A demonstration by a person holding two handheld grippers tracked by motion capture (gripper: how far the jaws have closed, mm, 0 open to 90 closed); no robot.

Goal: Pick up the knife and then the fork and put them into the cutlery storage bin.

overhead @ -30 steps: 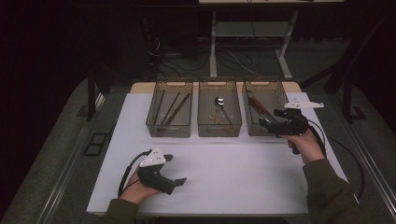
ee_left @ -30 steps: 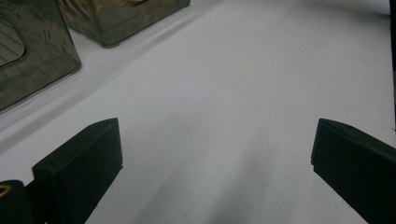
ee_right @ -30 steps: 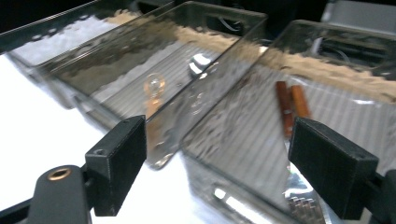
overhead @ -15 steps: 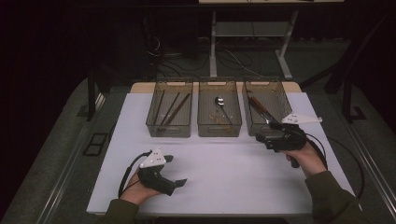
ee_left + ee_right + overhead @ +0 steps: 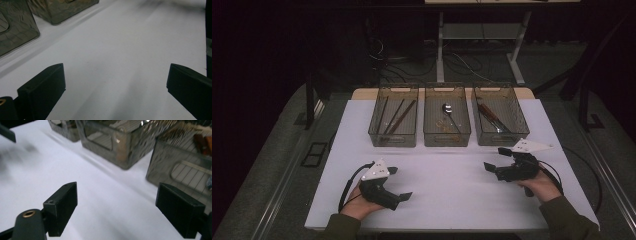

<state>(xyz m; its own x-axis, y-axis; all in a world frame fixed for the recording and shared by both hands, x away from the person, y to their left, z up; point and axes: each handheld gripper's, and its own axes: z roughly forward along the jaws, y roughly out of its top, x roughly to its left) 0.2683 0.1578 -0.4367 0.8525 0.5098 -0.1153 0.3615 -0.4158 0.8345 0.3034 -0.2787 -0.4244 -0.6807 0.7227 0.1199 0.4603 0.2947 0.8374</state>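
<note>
My left gripper (image 5: 399, 183) rests low on the white table (image 5: 452, 200) at the near left, pointing right. In the left gripper view its jaws (image 5: 113, 82) stand wide open over bare white surface, with nothing between them. At the near right, just in front of the right bin (image 5: 502, 139), my right gripper (image 5: 495, 159) points left. Its jaws (image 5: 116, 205) are open too and hold nothing, with white table between them and bin walls ahead.
Three clear smoky bins sit in a row at the table's far side. The left bin (image 5: 392, 140) holds dark chopsticks (image 5: 398, 115), the middle bin (image 5: 447, 139) a spoon (image 5: 447, 109), and the right bin brown-handled cutlery (image 5: 489, 116). Cables trail from both grippers.
My right gripper has come back from the front of the right bin towards the person and sunk closer to the table, still open and empty. The left gripper has stayed put.
</note>
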